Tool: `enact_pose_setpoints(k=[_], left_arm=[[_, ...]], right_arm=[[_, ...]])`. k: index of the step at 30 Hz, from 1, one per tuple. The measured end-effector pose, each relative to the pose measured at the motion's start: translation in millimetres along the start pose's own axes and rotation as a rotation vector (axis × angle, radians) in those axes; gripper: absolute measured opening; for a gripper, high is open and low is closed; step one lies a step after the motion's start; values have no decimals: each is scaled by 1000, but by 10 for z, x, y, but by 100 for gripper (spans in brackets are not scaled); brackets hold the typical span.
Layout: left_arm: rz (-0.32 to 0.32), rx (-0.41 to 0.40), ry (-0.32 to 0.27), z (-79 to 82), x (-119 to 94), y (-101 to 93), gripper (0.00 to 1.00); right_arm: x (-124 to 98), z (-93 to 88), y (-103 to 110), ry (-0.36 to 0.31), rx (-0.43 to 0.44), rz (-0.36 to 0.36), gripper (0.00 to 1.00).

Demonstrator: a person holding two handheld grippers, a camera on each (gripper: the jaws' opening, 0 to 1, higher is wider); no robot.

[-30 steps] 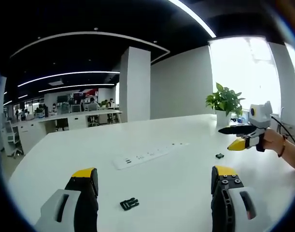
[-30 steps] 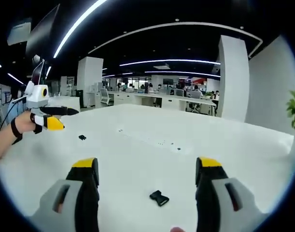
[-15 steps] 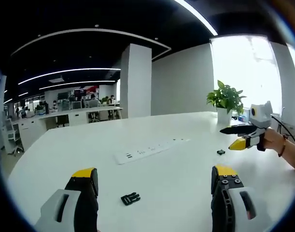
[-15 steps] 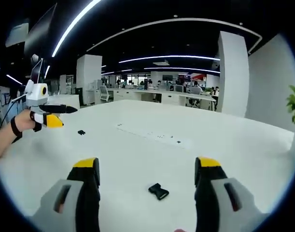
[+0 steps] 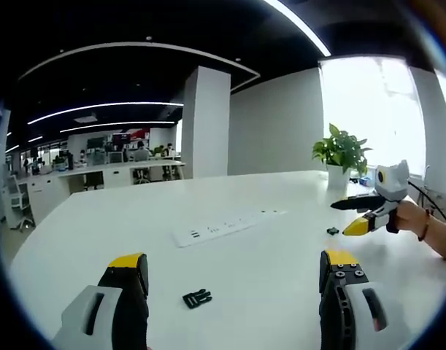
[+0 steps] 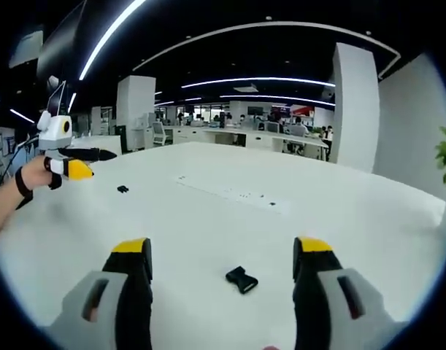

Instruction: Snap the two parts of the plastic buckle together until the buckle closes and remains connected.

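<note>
The left gripper (image 5: pixel 233 273) hangs over a white table (image 5: pixel 274 248) with its yellow-tipped jaws spread wide and nothing between them. One black buckle part (image 5: pixel 197 297), the pronged one, lies on the table just ahead of these jaws, nearer the left jaw and touching neither. Beyond it a white power strip (image 5: pixel 226 226) lies flat across the tabletop. Off to the right of this tool, the other gripper is held above the table by a hand (image 5: pixel 414 219), and the second small buckle piece (image 5: pixel 332 231) lies on the table just beside its tip. A potted plant (image 5: pixel 341 154) stands at the far edge behind it.

In the right gripper view, the right gripper (image 6: pixel 223 266) also has its jaws wide apart and empty. The second buckle piece lies between them, a little ahead and closer to the right jaw, apart from both. The two buckle parts lie well apart, not joined.
</note>
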State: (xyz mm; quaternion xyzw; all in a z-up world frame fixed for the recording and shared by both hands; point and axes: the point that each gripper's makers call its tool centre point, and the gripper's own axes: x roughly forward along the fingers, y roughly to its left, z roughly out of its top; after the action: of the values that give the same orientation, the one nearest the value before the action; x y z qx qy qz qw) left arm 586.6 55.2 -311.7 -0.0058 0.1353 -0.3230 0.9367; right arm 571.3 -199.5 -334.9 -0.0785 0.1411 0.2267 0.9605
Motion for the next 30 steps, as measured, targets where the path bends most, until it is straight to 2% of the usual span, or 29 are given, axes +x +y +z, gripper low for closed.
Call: enact_pose_setpoints(k=[4, 10, 30], left_arm=[[9, -11, -6, -5, -12, 23, 100], [26, 7, -21, 47, -43, 35, 100], [21, -5, -31, 109, -67, 63, 100]], right_arm=[[21, -82, -1, 16, 4, 6, 78], [9, -110, 13, 24, 3, 11, 77], [39, -285, -3, 68, 2, 13, 76]])
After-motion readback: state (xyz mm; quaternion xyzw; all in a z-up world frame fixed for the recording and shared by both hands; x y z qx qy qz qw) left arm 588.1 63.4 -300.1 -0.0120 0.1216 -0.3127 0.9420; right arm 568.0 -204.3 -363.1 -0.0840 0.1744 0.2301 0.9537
